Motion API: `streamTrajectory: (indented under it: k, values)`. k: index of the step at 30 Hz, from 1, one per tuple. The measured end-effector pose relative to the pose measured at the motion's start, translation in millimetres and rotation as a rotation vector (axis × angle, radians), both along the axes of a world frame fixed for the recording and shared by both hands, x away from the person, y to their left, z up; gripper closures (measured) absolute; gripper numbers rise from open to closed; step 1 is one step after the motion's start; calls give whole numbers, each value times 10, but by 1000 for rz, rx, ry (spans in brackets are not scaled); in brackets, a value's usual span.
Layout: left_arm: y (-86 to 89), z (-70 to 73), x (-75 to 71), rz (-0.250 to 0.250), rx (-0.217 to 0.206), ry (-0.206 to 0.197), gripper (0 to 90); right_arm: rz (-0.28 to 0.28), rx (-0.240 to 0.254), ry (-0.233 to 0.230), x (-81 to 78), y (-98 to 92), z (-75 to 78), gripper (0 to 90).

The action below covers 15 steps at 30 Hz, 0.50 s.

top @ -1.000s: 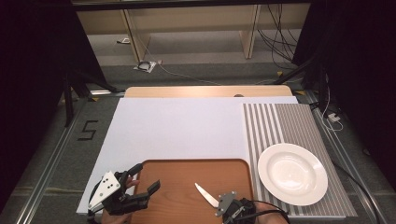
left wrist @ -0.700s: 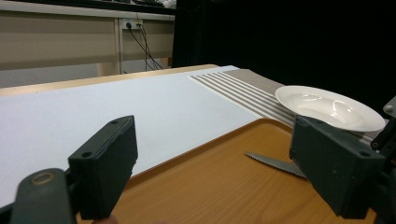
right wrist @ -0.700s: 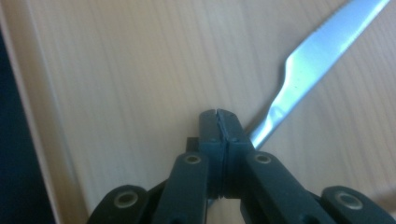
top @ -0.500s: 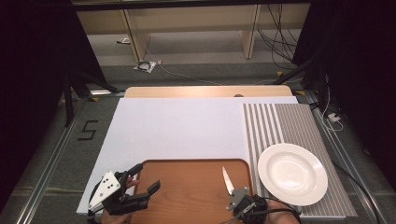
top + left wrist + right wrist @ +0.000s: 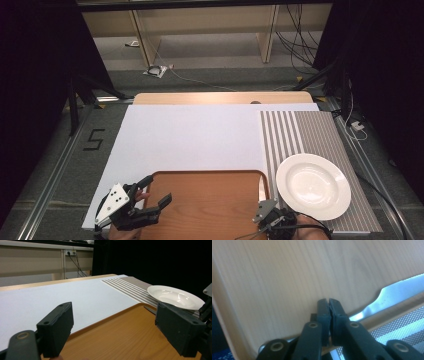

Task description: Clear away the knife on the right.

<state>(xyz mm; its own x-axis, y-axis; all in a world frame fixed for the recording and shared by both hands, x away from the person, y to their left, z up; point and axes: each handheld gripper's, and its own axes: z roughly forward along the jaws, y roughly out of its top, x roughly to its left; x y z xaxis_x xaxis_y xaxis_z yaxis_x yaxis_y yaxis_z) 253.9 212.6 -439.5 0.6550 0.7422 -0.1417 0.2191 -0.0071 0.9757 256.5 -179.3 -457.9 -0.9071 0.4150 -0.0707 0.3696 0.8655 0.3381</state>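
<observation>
A table knife [image 5: 397, 292] lies along the right rim of the wooden tray [image 5: 210, 200], its blade [image 5: 260, 187] pointing away from the person. My right gripper [image 5: 328, 301] is at the tray's near right corner [image 5: 262, 212]. Its jaws are shut tip to tip, and the knife's handle runs underneath them. Nothing shows between the tips. My left gripper [image 5: 157, 190] hovers over the tray's left edge, open wide [image 5: 112, 325] and holding nothing. A white plate [image 5: 313, 185] rests on the striped mat to the right of the tray.
A white sheet [image 5: 200, 135] covers the table beyond the tray. The grey striped mat [image 5: 310, 132] runs down the right side. In the left gripper view the plate [image 5: 175, 296] sits past the tray's far rim. Cables and shelving stand on the floor behind the table.
The knife's blade swung from pointing up-left to straight away and shifted right onto the tray's right rim, the right gripper moving right with it. The left gripper has stayed in place.
</observation>
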Motion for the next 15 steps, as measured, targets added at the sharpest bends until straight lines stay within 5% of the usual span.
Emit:
streamTrajectory:
  k: [4,10,15]
  values:
    - [0,0,2,-1,0,1,152,-41,84,-17,32,-76,42,789]
    - [-3,-3,6,-5,3,2,152,-155,239,-71,124,-187,137,544]
    - [-5,-2,7,-7,4,2,153,-217,392,-130,150,-257,243,456]
